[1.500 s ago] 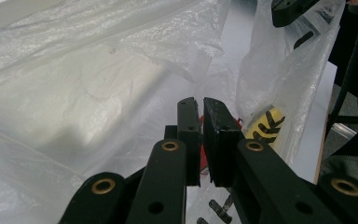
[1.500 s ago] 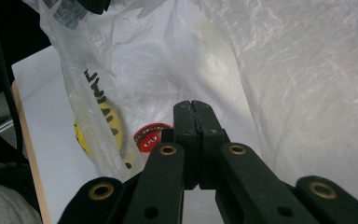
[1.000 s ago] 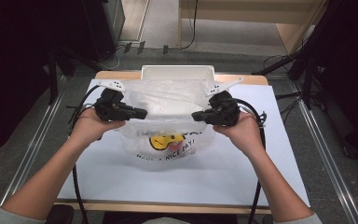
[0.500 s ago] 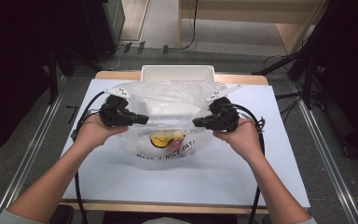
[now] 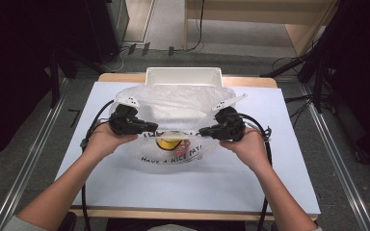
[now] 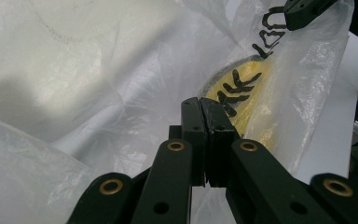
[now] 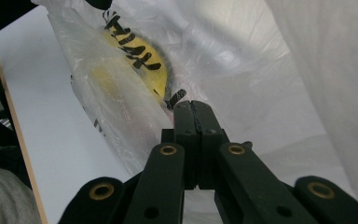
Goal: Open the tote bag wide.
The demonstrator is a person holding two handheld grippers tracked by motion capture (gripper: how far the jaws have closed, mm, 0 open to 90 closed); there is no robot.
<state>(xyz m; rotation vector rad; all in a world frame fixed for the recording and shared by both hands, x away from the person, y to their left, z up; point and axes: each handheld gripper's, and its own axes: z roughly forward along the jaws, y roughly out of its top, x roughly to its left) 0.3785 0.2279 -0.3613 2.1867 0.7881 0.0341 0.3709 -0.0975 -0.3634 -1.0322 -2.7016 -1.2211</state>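
Plastic bag (image 5: pixel 173 120) on bench (image 5: pixel 221 187), just in front of white bin (image 5: pixel 183 76). Left tongs (image 5: pixel 150 128) and right tongs (image 5: pixel 203 132) clamped shut on bag's front rim, apparently. Yellow item (image 5: pixel 169 142) inside. Risk: thin film slips or tears, mouth collapses.

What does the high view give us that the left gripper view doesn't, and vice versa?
High view alone: the white rectangular bin behind the bag, the white table top, both forearms, and the full black slogan on the bag. Left gripper view alone: the left gripper jaws pressed together, pinching the bag's film close up. Both: the clear plastic bag with its yellow smiley print, and the right gripper at the bag's far side.
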